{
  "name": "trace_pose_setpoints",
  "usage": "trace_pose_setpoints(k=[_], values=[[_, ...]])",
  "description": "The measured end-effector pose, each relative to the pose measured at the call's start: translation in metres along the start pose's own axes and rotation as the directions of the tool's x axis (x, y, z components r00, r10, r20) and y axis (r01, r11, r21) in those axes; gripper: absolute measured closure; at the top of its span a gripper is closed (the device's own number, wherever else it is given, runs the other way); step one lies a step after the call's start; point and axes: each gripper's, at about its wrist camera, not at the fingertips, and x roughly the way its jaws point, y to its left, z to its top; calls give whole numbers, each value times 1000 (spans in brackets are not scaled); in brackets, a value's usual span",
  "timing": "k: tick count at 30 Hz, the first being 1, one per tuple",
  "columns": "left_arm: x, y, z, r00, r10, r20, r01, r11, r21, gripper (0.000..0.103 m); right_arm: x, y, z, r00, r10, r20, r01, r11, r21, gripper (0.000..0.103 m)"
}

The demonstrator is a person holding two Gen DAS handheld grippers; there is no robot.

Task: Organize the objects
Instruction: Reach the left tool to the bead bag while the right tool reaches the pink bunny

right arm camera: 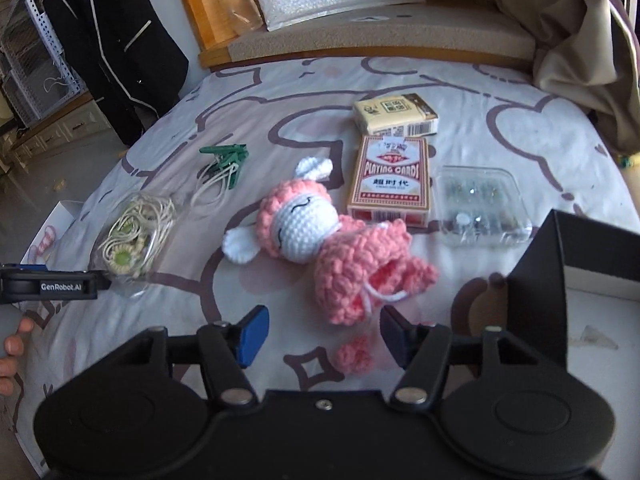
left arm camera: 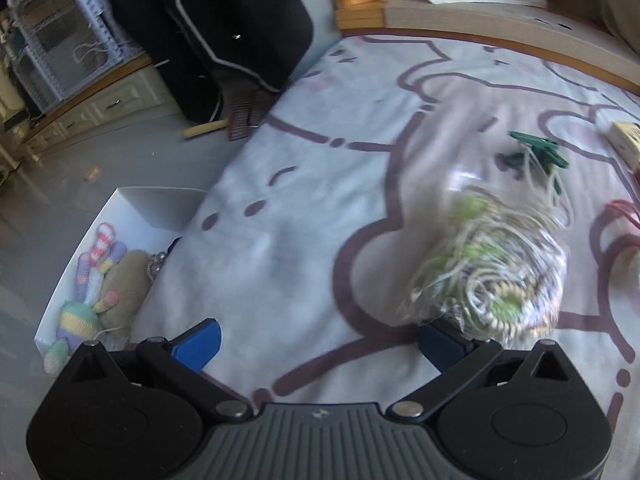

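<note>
A clear bag of cream cord and green beads lies on the bed by my left gripper's right finger; in the right wrist view the bag touches that gripper's tip. The left jaws stand wide open. My right gripper is open just before a pink crocheted doll, whose legs lie between the fingers. A green clip with cord, a playing-card box, a yellow pack and a clear plastic case lie on the bedsheet.
A white box with knitted toys stands on the floor left of the bed. A black box sits at the right. A black jacket hangs at the back left. A wooden headboard ledge borders the far side.
</note>
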Motion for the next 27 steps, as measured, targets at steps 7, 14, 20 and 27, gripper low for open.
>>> trace_pose_setpoints(k=[7, 14, 20, 27], values=[[-20, 0, 0, 990, -121, 74, 115, 991, 74, 0, 6, 10, -1, 997, 67, -36, -68, 998, -1, 38], [-44, -18, 14, 959, -222, 176, 189, 964, 188, 0, -5, 27, -1, 978, 198, -72, -201, 979, -37, 37], [-44, -34, 25, 936, -317, 157, 270, 927, 261, 0, -30, 25, 11, 974, 220, -64, -223, 973, -59, 37], [-30, -61, 28, 933, -341, 112, 280, 888, 365, 0, -32, 5, 34, 996, 89, 20, -88, 995, -52, 33]])
